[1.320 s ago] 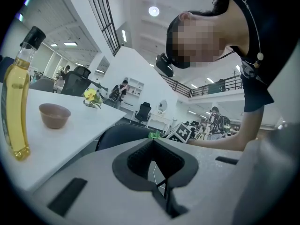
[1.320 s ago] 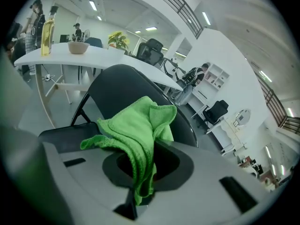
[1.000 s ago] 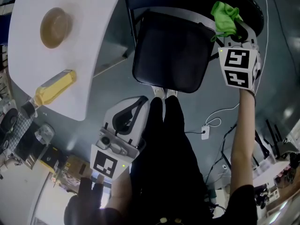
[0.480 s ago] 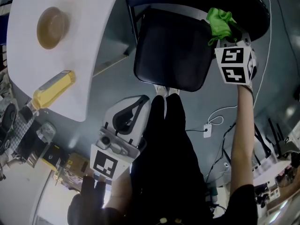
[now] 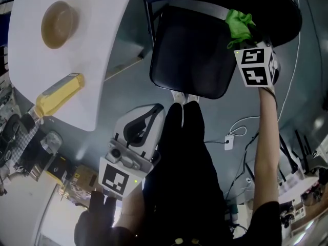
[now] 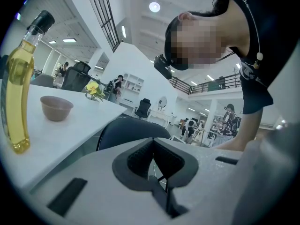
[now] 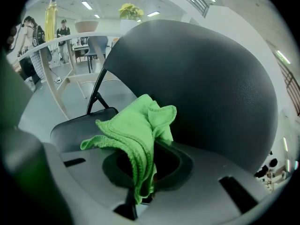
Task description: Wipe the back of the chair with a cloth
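A black folding chair stands in front of me, its seat below its rounded backrest. My right gripper is shut on a bunched green cloth at the right end of the backrest. In the right gripper view the green cloth sticks out of the jaws just before the dark backrest, with the seat lower left. My left gripper hangs low by my leg, shut with nothing in it. The left gripper points at the chair's backrest from afar.
A white table at the left carries a brown bowl and a bottle of yellow liquid. A white cable and plug lie on the grey floor right of my legs. Clutter sits at the lower left.
My right gripper with the green cloth has moved slightly left and up along the backrest. The left gripper has stayed put.
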The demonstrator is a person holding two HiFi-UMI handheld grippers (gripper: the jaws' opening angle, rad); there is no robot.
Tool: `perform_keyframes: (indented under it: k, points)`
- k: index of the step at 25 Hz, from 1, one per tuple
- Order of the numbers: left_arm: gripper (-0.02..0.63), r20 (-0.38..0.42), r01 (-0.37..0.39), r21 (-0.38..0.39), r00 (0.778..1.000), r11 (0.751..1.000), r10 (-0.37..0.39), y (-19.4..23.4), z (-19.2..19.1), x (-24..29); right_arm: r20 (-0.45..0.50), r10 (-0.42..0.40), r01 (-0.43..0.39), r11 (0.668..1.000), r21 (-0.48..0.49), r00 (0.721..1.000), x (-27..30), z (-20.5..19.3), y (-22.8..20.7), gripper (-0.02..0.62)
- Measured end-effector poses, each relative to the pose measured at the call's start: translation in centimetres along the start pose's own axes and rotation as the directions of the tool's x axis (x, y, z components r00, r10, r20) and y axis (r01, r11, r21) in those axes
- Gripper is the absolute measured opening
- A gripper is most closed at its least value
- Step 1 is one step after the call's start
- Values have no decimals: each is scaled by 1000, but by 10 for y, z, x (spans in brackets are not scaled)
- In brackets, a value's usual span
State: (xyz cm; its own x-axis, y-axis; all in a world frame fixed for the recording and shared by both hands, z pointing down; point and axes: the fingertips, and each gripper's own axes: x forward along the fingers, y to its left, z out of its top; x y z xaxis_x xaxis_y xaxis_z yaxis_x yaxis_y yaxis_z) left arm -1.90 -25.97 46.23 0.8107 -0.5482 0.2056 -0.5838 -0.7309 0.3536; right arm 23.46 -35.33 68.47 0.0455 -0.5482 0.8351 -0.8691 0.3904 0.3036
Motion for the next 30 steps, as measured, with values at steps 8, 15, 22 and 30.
perform_keyframes:
  k: [8, 15, 22, 30]
  points:
    - [5, 22, 7, 18, 1000, 1000, -8, -15, 10, -5, 90, 10, -11, 1000, 13, 996, -49, 19, 4, 44]
    - [5, 56, 15, 58, 998, 998, -18, -35, 39, -8, 233, 70, -98, 989, 113, 970, -129, 41, 35, 44]
    - [5, 71, -67, 46, 995, 997, 64, -73, 67, -44, 377, 153, -286, 900, 329, 914, -227, 28, 63, 44]
    - [5, 167, -272, -27, 948, 962, 272, -87, 124, -134, 514, 180, -385, 863, 327, 839, -334, 60, 84, 44]
